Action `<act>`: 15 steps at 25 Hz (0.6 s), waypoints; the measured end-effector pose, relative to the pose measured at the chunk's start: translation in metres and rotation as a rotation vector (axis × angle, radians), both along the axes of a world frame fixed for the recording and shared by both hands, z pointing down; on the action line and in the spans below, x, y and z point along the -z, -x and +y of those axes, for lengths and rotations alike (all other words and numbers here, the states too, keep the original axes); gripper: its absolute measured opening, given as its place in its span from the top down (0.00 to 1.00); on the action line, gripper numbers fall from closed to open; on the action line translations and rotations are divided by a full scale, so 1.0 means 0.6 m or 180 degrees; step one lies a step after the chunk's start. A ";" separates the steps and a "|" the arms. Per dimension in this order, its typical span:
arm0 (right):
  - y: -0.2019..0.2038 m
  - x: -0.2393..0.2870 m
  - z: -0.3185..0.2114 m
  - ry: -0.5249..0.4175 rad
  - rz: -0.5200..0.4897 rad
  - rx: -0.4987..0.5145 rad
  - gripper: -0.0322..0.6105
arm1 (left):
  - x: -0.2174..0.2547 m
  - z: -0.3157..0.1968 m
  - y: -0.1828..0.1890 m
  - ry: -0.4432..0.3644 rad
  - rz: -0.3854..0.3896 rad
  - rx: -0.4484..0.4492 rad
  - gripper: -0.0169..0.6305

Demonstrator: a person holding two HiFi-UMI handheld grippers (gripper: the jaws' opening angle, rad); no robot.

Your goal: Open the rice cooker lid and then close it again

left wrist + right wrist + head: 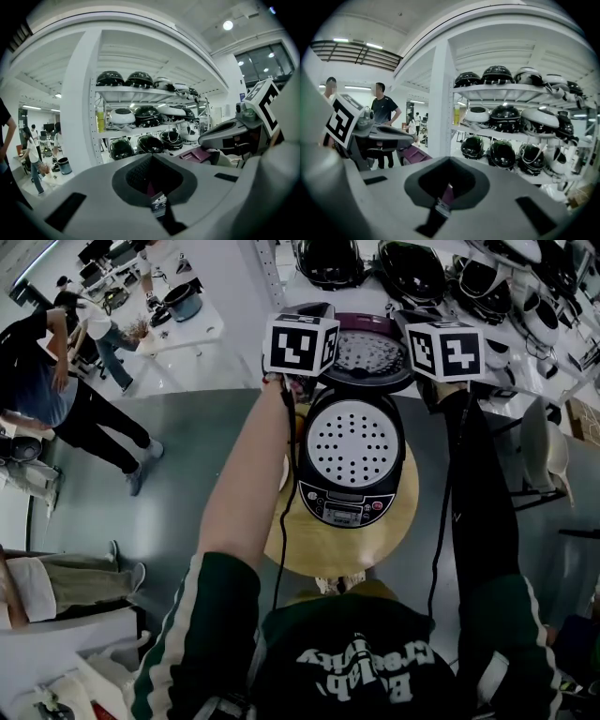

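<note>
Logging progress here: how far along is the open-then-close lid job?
Opening looks done: the purple lid stands raised behind the rice cooker, perforated tray exposed. In hand: left gripper and right gripper each sit at the lid, jaws shut on a purple sliver of it. Left: lowering it closed.

A round wooden table (323,554) stands on a grey floor (187,442). The rice cooker (352,465) sits directly on it, with its lid (367,357) raised. Bare wood shows in front of the rice cooker and on both sides.
</note>
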State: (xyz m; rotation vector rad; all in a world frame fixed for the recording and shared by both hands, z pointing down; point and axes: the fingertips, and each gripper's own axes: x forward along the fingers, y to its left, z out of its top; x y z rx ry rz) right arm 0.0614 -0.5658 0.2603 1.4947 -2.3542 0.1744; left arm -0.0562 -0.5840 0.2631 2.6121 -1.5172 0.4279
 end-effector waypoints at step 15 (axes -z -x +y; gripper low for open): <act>0.016 -0.022 0.113 0.0435 -0.0155 0.0444 0.95 | -0.013 0.117 0.021 0.0001 0.0192 0.0011 0.98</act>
